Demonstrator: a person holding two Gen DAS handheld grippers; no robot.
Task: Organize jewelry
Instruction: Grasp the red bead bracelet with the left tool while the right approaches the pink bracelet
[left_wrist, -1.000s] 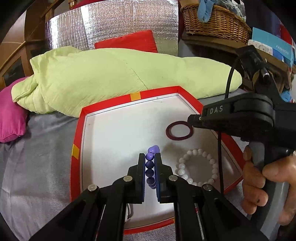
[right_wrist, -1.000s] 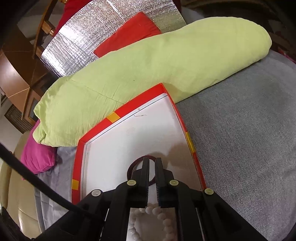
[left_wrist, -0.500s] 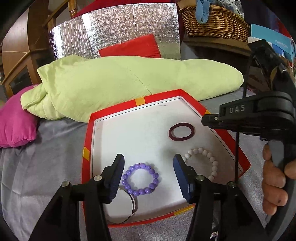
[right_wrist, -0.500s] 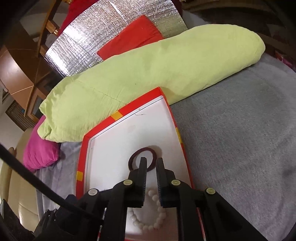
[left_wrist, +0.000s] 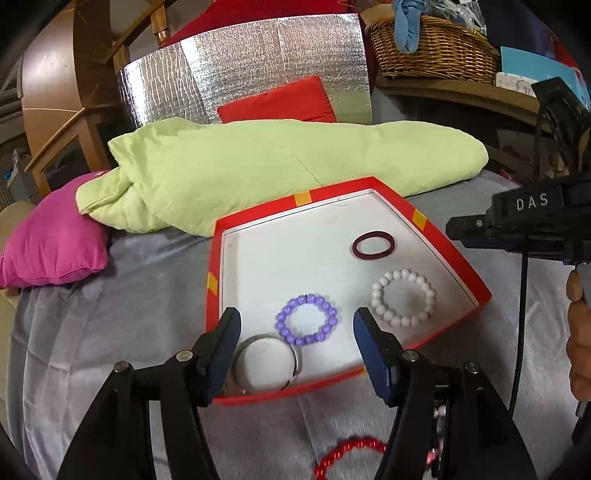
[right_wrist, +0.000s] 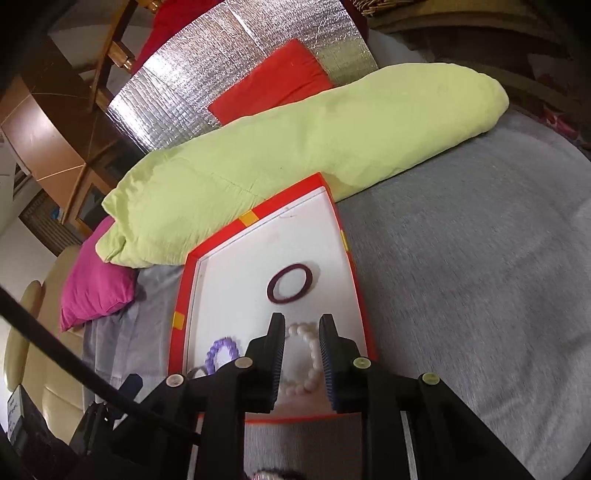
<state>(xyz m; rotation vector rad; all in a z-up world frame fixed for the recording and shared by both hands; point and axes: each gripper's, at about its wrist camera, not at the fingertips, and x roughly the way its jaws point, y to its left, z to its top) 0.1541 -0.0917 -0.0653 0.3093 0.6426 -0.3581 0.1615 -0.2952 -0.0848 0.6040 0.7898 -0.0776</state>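
Note:
A red-rimmed white tray (left_wrist: 454, 254) lies on the grey bedcover. In it lie a purple bead bracelet (left_wrist: 306, 324), a white bead bracelet (left_wrist: 403, 297), a dark maroon ring bangle (left_wrist: 373, 246) and a silver bangle (left_wrist: 267, 363). My left gripper (left_wrist: 295, 325) is open and empty, above the tray's near edge, with the purple bracelet between its fingers in the view. My right gripper (right_wrist: 302, 325) is partly open and empty, above the white bracelet (right_wrist: 306, 365). The maroon bangle (right_wrist: 290, 283) and purple bracelet (right_wrist: 221, 352) show in the right wrist view too. A red bead bracelet (left_wrist: 347, 456) lies on the cover below the left gripper.
A long green pillow (left_wrist: 280, 166) lies behind the tray, a pink cushion (left_wrist: 55, 243) to its left, a red cushion (left_wrist: 277, 99) and silver foil board (left_wrist: 240, 74) behind. A wicker basket (left_wrist: 432, 48) stands on a shelf at back right. Grey cover (right_wrist: 480, 277) spreads right of the tray.
My left gripper let go of the purple bracelet, opened wide and pulled back; the bracelet now lies flat in the tray. My right gripper drew back and opened a little.

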